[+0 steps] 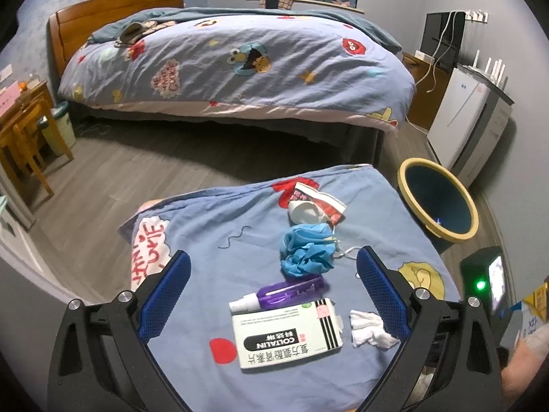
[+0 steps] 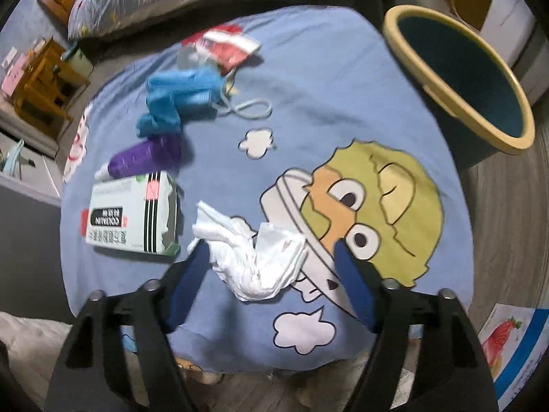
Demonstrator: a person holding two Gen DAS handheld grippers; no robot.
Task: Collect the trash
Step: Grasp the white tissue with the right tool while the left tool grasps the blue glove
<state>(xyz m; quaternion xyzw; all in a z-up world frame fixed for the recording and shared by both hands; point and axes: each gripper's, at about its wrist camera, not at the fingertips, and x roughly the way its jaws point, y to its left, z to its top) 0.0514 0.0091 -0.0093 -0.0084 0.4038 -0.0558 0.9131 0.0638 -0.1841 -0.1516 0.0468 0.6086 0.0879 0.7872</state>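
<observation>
Trash lies on a blue cartoon-print cover (image 1: 212,213). A crumpled white tissue (image 2: 254,257) sits between the fingers of my right gripper (image 2: 271,252). The left pad is at the tissue's edge and the right pad stands clear of it, so the jaws are open. My left gripper (image 1: 274,257) hangs open above a white medicine box (image 1: 288,333), a purple spray bottle (image 1: 284,292) and the same tissue (image 1: 370,329). Farther out lie a bunched blue mask (image 1: 305,250) and a red-and-white wrapper (image 1: 322,202). A dark blue bin with a yellow rim (image 2: 514,144) stands to the right.
A bed with a matching quilt (image 1: 240,68) fills the background across a strip of grey wood floor (image 1: 137,171). A wooden desk and chair (image 1: 24,137) stand at the left, a white appliance (image 1: 459,113) at the right wall. The bin's rim (image 1: 470,230) is close to the cover's right edge.
</observation>
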